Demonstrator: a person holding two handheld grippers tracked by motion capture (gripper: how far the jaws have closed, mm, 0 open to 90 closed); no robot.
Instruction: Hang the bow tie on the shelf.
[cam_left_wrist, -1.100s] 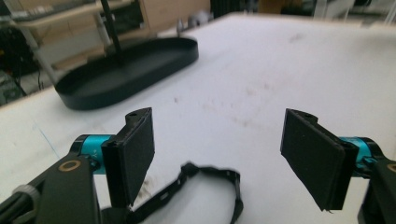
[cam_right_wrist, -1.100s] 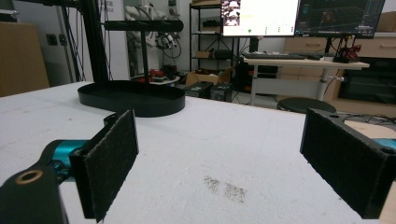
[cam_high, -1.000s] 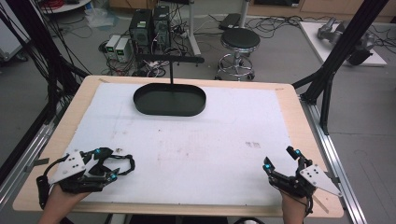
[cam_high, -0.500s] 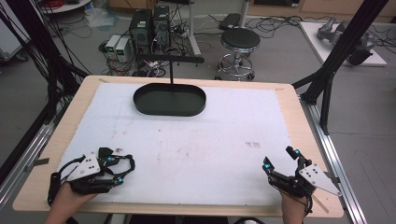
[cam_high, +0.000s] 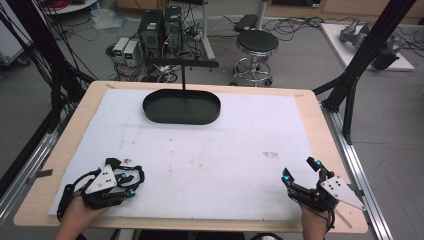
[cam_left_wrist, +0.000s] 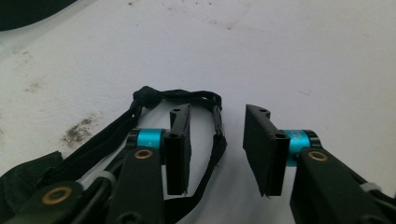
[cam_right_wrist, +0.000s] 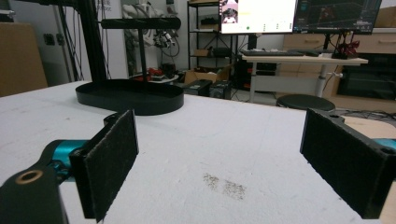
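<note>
Fingers (cam_left_wrist: 178, 149) of the left gripper (cam_left_wrist: 217, 154) have just been closing around a black strap (cam_left_wrist: 215, 140), apparently not pinching yet. Right gripper (cam_right_wrist: 233, 163) spread wide, nothing between, black tray (cam_right_wrist: 130, 98) well ahead.

Showing black two-jaw left gripper (cam_high: 131, 181) and right gripper (cam_high: 300, 170), cyan joint collars, brass screws, grey triangular plates, trailing black cables.

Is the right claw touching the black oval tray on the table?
Apart. The high view shows the right claw at the near edge and the black tray at the far side, with bare white mat between them.
</note>
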